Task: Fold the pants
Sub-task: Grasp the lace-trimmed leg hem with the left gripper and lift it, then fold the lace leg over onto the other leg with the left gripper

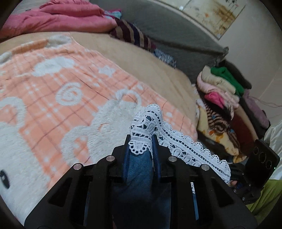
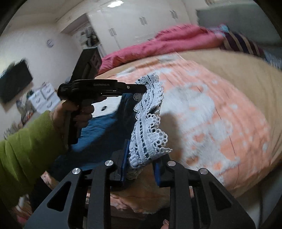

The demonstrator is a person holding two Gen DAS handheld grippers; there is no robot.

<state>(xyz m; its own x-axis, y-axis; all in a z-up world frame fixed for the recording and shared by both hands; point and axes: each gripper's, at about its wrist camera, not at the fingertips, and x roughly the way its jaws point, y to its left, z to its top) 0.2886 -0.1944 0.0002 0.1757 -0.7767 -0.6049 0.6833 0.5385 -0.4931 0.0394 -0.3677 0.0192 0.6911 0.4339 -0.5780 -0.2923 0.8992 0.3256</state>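
Note:
The pants are blue denim [image 1: 139,169] with a white lace hem [image 1: 176,142]. In the left wrist view my left gripper [image 1: 141,142] is shut on one end of that hem, lace bunched between its blue pads. The lace strip runs right toward my right gripper [image 1: 236,183] at the frame edge. In the right wrist view my right gripper [image 2: 141,162] is shut on the other end of the lace hem [image 2: 148,126]. The left gripper [image 2: 141,89] pinches the same hem higher up, held by a hand in a green sleeve [image 2: 23,149]. The blue pants leg [image 2: 98,130] hangs below, lifted off the bed.
A peach and white fleece blanket [image 1: 70,88] covers the bed [image 2: 246,74] under the pants. A pink quilt [image 1: 58,15] and striped fabric [image 1: 132,35] lie at the far side. A pile of folded clothes [image 1: 220,88] stands off the bed's right edge. White wardrobes [image 2: 141,22] line the wall.

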